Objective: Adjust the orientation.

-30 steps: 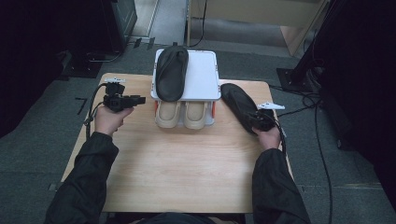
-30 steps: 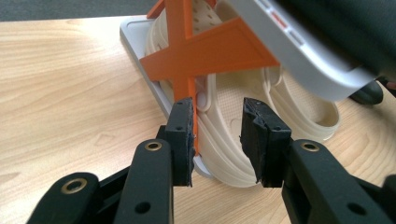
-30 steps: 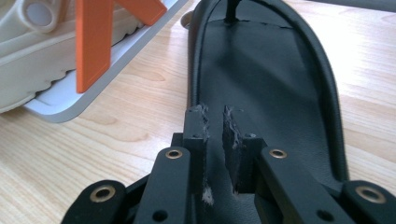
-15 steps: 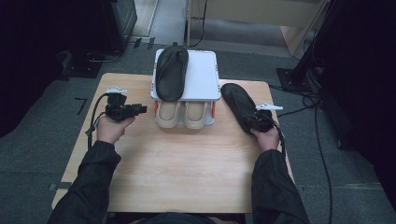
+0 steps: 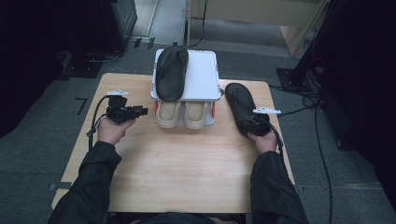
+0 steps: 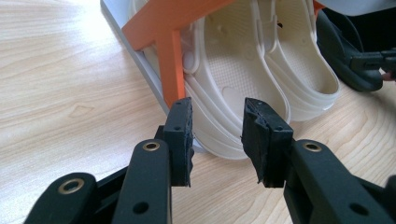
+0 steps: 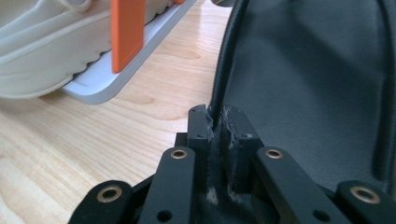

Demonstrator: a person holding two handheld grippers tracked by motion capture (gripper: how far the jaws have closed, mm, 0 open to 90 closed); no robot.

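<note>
At the worktop's right edge, jaws of the right gripper [image 7: 213,122] pinch the rim of the black rubber shoe [image 5: 242,106], which lies on the wooden worktop [image 5: 182,168] beside the white two-level shoe rack [image 5: 205,74] | left gripper [image 6: 217,135] jaws half open, empty, just before the cream clogs [image 6: 243,70] on the lower level.

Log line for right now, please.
right gripper: shut on black shoe rim, on table | left gripper: open, empty, facing beige shoes in rack
</note>
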